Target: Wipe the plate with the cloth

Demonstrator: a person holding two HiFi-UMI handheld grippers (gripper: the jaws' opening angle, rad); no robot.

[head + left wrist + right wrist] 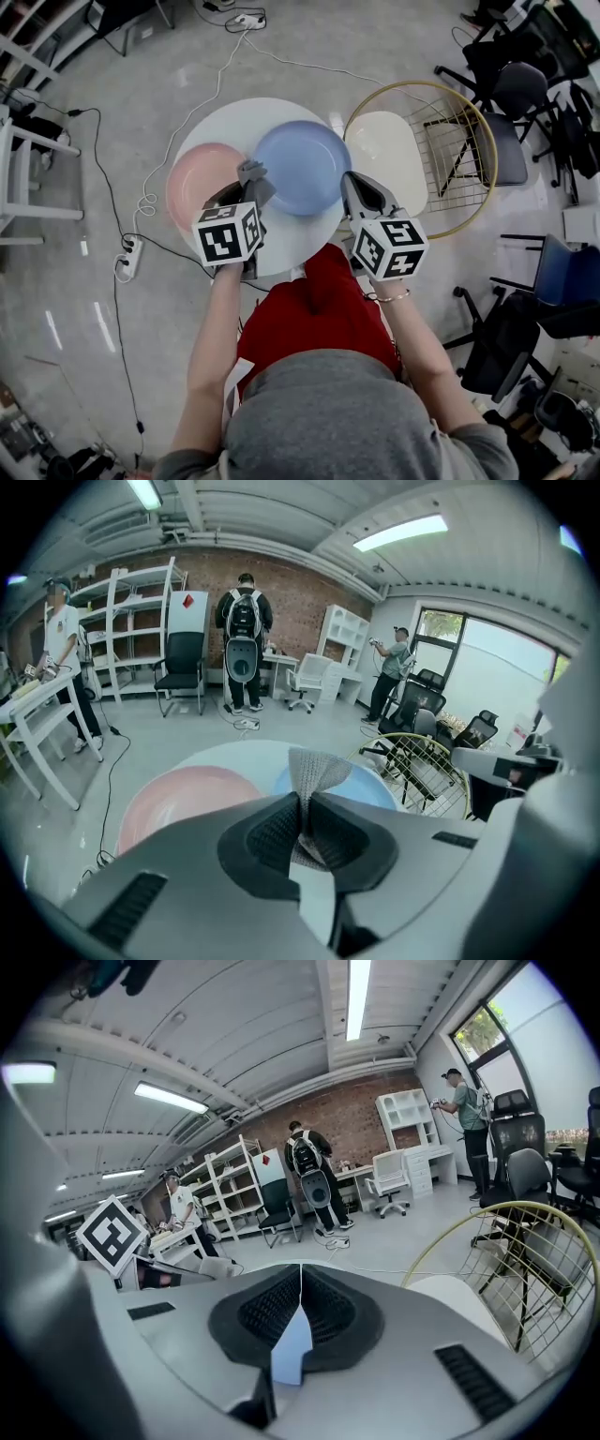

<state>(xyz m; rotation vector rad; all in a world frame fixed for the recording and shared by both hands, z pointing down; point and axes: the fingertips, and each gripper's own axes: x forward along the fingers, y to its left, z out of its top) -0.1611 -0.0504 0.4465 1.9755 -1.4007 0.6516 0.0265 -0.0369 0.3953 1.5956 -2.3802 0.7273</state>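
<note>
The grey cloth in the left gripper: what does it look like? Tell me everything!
The small grey knitted cloth is pinched between the shut jaws of the left gripper. Its free end sticks out past them, folded and crumpled. It sits by the left edge of the round blue plate; whether it touches the plate I cannot tell.

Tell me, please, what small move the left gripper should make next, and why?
Probably lower the left gripper so the grey cloth touches the blue plate. Its fingers are shut on the cloth, which appears to hang by that plate's left edge, not clearly pressed to it; the right gripper is shut and empty.
</note>
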